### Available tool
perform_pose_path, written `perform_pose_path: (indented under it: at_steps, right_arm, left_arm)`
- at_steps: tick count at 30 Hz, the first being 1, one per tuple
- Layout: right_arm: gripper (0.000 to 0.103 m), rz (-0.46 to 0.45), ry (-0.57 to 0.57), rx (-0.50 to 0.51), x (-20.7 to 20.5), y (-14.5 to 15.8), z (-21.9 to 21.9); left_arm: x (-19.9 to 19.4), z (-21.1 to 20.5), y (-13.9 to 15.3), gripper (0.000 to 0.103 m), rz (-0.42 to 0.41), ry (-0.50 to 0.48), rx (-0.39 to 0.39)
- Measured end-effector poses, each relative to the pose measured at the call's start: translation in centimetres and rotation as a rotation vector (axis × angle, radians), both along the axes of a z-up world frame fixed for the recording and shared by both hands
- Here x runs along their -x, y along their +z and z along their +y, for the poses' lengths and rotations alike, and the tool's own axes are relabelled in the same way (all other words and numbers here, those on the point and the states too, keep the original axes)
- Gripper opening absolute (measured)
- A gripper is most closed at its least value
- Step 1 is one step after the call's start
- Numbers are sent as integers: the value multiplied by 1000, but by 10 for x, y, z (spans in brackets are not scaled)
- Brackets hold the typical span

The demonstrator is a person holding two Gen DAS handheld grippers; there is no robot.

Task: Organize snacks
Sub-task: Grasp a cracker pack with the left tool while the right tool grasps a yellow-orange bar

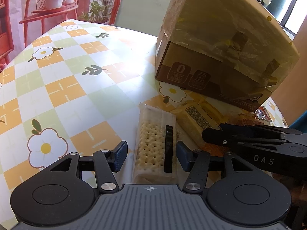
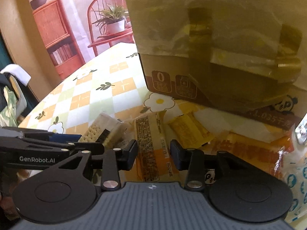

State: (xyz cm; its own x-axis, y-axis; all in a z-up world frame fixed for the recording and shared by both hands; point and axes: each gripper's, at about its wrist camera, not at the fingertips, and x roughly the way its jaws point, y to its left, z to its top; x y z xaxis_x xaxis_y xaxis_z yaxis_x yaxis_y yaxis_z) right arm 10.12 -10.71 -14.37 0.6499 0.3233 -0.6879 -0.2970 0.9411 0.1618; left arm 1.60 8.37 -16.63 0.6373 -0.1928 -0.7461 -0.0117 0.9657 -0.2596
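Only right wrist shows the blue-patterned bag [image 2: 296, 180] beside snacks.

Left gripper [image 1: 151, 156] held low and level, jaws spread wide, blue pads [image 1: 120, 156] facing each other, nothing pressed between them. Right gripper [image 2: 153, 156] likewise parted, pads [image 2: 177, 158] clear of any contact. Both pointed forward, side by side and close together. Seen from the left wrist, right gripper [image 1: 211, 134] lay just beside the left gripper, on its right and a little ahead. Seen from the right wrist, left gripper [image 2: 76, 141] reached in from the left edge, alongside the right gripper's left finger.
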Motion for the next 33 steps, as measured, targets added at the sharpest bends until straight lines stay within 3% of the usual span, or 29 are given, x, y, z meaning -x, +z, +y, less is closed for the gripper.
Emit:
perform_pose_path:
  at_steps: [6, 25, 33]
  right_arm:
    - [46, 13, 15, 35, -2, -6, 5]
    - [42, -25, -65, 28, 24, -9, -11]
    - [42, -35, -66, 16, 27, -9, -11]
  left_arm:
    - [0, 1, 0, 59, -1, 0, 0]
    - [-1, -14, 4, 58, 0, -46, -59]
    - [-3, -4, 0, 49, -3, -17, -29]
